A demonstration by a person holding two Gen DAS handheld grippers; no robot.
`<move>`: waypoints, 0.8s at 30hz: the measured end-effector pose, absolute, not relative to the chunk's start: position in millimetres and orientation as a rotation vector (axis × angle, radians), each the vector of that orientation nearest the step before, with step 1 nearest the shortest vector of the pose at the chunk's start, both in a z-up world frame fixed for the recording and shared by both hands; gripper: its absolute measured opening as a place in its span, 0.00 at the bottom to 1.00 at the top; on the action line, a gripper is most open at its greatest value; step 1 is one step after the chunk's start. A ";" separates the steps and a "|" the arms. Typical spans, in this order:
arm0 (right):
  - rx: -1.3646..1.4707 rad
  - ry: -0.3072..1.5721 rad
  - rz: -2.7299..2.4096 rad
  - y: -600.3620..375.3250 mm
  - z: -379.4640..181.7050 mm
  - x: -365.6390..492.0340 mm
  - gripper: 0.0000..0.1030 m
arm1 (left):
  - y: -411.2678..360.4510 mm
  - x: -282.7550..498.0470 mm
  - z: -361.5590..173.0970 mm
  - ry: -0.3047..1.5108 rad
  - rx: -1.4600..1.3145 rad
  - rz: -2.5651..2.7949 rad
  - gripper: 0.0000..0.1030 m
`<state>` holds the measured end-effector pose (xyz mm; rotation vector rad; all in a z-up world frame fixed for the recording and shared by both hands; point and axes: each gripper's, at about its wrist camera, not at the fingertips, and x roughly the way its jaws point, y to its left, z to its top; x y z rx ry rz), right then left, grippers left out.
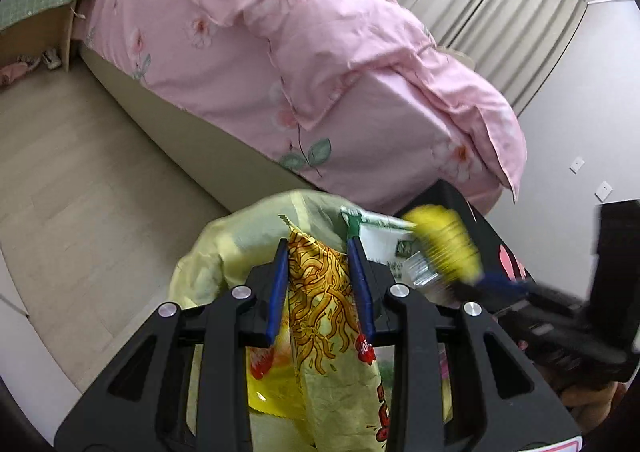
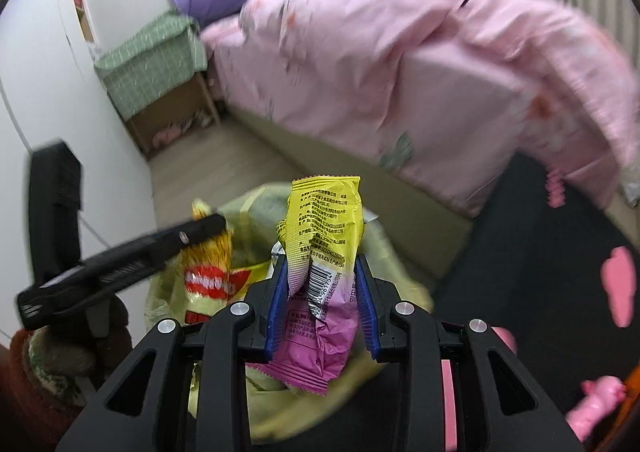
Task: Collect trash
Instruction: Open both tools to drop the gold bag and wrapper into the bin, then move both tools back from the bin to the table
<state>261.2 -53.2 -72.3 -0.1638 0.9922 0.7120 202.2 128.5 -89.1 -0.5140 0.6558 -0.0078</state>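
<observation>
My left gripper is shut on a yellow noodle wrapper and on the rim of a pale yellow trash bag that hangs below it. My right gripper is shut on a yellow and pink snack wrapper with a barcode, held just above the bag's mouth. In the left wrist view the right gripper comes in blurred from the right with that yellow wrapper. In the right wrist view the left gripper is at the left on the noodle wrapper.
A bed with a pink floral quilt fills the far side. A cardboard box under green cloth stands by its head. Pale wood floor lies to the left. A black mat with pink shapes lies at the right.
</observation>
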 end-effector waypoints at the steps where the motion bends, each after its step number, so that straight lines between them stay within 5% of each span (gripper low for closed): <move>1: -0.184 1.029 0.714 -46.0 -80.1 263.8 0.30 | 130.0 201.7 -87.3 0.648 -0.512 0.001 0.27; 9: -0.284 1.084 0.693 -32.0 -104.3 256.8 0.31 | 146.8 195.4 -84.2 0.598 -0.569 0.006 0.27; 12: -0.248 1.008 0.697 -41.7 -92.0 246.8 0.39 | 150.7 195.7 -78.4 0.548 -0.605 -0.023 0.27; 24: -0.287 0.873 0.714 -72.0 -60.7 215.1 0.52 | 146.3 194.3 -57.3 0.552 -0.566 -0.029 0.49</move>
